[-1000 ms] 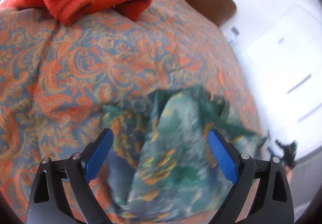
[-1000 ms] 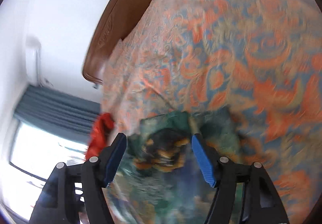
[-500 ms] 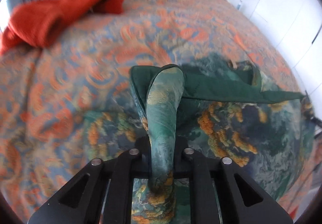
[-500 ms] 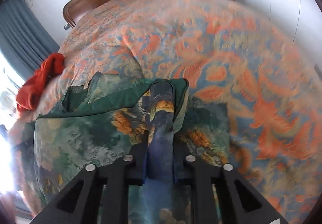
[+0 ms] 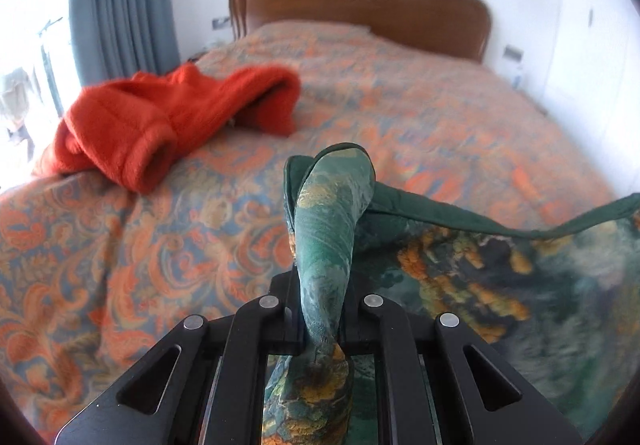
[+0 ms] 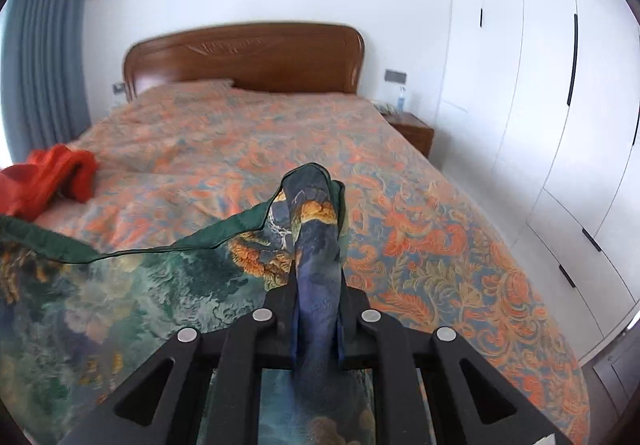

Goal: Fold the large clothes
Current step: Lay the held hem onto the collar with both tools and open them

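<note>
A large green floral printed garment hangs stretched between both grippers above the bed. My left gripper is shut on one corner of it; a fold of cloth sticks up between the jaws. My right gripper is shut on the other corner of the garment, whose dark green hem runs off to the left. The cloth hides the fingertips in both views.
The bed has an orange and blue paisley cover and a brown wooden headboard. A red fleece garment lies on the bed's left side. White wardrobes and a nightstand stand to the right, a blue curtain to the left.
Both grippers closed on the green garment's corners, then lifted it off the bed. The views have tilted up toward the headboard.
</note>
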Motion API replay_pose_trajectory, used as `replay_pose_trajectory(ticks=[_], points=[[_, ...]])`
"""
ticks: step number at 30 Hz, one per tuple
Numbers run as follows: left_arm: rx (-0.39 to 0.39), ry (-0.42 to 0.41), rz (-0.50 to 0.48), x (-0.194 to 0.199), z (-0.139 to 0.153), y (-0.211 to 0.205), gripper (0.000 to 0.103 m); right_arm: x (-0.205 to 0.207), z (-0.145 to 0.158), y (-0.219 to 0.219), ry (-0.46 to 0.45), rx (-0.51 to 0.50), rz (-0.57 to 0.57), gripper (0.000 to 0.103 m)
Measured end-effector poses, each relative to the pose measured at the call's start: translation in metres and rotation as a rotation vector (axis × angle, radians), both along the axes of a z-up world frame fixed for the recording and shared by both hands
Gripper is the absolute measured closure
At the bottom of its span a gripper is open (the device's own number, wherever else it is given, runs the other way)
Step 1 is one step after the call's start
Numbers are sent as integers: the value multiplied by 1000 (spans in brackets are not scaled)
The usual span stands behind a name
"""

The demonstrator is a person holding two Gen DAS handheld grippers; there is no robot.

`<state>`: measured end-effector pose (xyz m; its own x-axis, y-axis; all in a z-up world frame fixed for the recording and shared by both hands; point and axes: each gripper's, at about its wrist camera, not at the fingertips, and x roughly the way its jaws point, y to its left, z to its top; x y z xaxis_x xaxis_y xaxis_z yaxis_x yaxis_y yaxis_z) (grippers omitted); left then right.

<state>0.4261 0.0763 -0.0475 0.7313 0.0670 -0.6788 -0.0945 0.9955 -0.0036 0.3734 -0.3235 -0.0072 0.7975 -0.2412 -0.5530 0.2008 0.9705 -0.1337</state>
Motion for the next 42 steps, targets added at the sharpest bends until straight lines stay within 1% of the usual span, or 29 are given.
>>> replay_pose_trajectory(ticks=[2, 3, 5, 6, 8, 9, 12, 14, 17, 27, 34, 37, 38, 39, 40, 41, 42], points=[[13, 60, 12, 12, -38, 4, 93, 20, -27, 0, 41, -38, -11, 91], [5, 91, 19, 16, -62, 8, 92, 30, -46, 0, 75, -56, -10, 91], [-38, 111, 24, 16, -92, 13, 91, 41, -85, -5, 141, -61, -7, 91], [-64, 110, 25, 17, -103, 17, 90, 46, -110, -11, 177, -40, -6, 91], [-97, 96, 28, 15, -115, 20, 89, 48, -142, -21, 207, 21, 0, 90], [-111, 88, 28, 15, -120, 21, 88, 50, -154, -24, 215, 51, 4, 90], [-147, 83, 25, 14, -128, 22, 87, 53, -171, -37, 192, 131, 0, 87], [-167, 85, 21, 14, -131, 21, 86, 54, -178, -43, 179, 180, 1, 86], [-171, 85, 20, 15, -133, 20, 86, 53, -185, -51, 168, 233, 6, 86], [-149, 79, 28, 15, -135, 17, 85, 53, -186, -52, 163, 255, 10, 86], [-150, 79, 30, 17, -136, 17, 84, 53, -186, -53, 163, 254, 9, 86], [-137, 80, 36, 15, -133, 16, 83, 53, -186, -52, 165, 254, 8, 86], [-124, 85, 40, 15, -130, 15, 79, 53, -186, -52, 165, 253, 8, 85], [-113, 97, 46, 15, -128, 14, 72, 53, -184, -52, 170, 248, 7, 85], [-107, 117, 51, 17, -126, 15, 68, 53, -182, -51, 177, 247, 6, 84], [-107, 148, 54, 20, -122, 18, 59, 55, -180, -51, 186, 250, 7, 83], [-115, 181, 59, 24, -116, 23, 47, 56, -177, -53, 208, 263, 8, 83]])
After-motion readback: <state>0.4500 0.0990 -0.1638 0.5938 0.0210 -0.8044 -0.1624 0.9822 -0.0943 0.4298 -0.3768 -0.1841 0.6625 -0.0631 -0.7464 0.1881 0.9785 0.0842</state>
